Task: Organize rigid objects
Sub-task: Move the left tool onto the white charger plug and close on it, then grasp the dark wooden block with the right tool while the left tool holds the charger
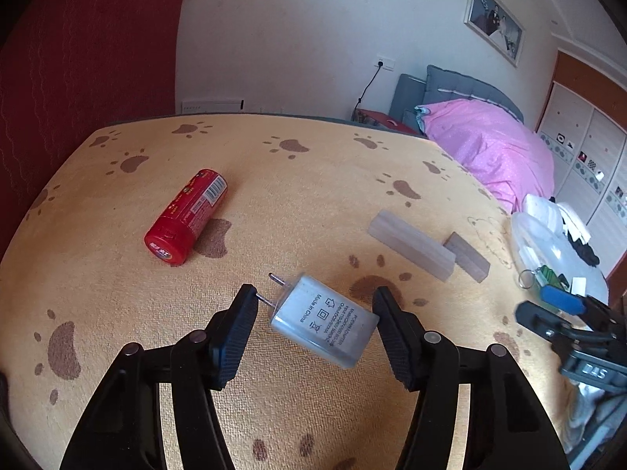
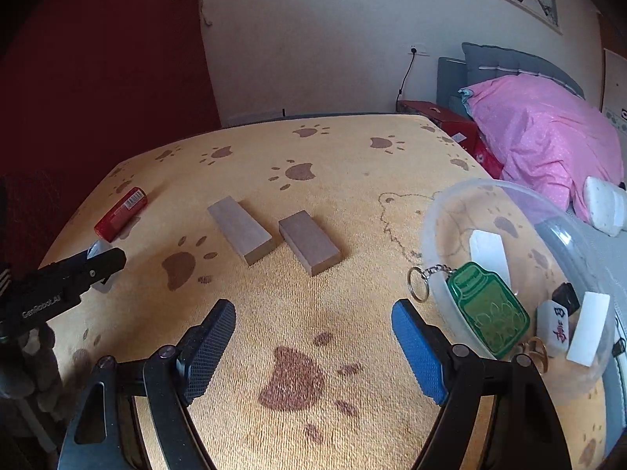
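Observation:
A grey power adapter (image 1: pixel 323 323) with two prongs lies on the yellow paw-print cloth (image 1: pixel 274 215) between the fingers of my left gripper (image 1: pixel 315 313). The jaws are open and stand around it; the left pad is at a prong, the right pad at its corner. A red can (image 1: pixel 187 216) lies on its side farther left. Two wooden blocks (image 1: pixel 411 244) (image 1: pixel 468 257) lie to the right; they also show in the right wrist view (image 2: pixel 240 230) (image 2: pixel 309 243). My right gripper (image 2: pixel 313 325) is open and empty over the cloth, left of a clear plastic bowl (image 2: pixel 439 219).
The bowl holds a green keychain (image 2: pixel 486 309), a mahjong tile (image 2: pixel 554 325) and white blocks (image 2: pixel 588 327). A bed with a pink quilt (image 2: pixel 544 133) stands to the right. A red wall (image 1: pixel 78 58) is on the left.

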`<act>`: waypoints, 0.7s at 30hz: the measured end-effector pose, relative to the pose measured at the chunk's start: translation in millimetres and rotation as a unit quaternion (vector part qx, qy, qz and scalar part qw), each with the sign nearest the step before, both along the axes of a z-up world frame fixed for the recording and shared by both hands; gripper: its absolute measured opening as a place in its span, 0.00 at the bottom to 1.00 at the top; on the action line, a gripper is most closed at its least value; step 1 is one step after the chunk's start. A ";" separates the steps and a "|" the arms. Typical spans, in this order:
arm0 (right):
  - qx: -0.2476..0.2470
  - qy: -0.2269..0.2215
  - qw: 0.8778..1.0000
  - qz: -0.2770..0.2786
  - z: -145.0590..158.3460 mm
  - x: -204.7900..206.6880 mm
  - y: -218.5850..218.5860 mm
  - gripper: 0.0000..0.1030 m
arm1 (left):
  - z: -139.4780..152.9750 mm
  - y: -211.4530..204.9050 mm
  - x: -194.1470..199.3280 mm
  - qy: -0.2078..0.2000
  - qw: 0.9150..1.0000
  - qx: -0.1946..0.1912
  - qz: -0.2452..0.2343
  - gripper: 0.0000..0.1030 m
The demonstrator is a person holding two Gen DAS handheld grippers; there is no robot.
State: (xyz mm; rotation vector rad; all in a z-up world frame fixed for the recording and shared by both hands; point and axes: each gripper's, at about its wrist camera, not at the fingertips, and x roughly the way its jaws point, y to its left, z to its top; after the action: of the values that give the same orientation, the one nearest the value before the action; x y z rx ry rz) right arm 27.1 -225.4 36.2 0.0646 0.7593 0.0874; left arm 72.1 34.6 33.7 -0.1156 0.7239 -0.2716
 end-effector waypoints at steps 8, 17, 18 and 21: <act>-0.056 0.013 0.998 0.030 -10.8 42.2 20.3 0.55 | 1.4 -0.2 -2.7 0.001 1.000 -0.011 -0.003 0.60; -0.048 0.041 0.998 0.017 -20.5 79.6 12.1 0.53 | -1.3 -1.7 -2.8 0.004 1.000 -0.014 -0.009 0.60; -0.047 0.041 0.998 0.018 -21.4 80.7 11.8 0.53 | -1.6 -1.9 -2.7 0.005 1.000 -0.014 -0.009 0.60; -0.048 0.036 0.998 0.023 -21.3 81.9 12.8 0.53 | -2.4 -2.2 -2.6 0.007 1.000 -0.015 -0.010 0.60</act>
State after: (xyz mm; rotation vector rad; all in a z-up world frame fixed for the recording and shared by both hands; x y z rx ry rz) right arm 109.0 -212.6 14.9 -0.0416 0.8369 0.0923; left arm 69.6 32.4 31.2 -0.1385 0.7345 -0.3002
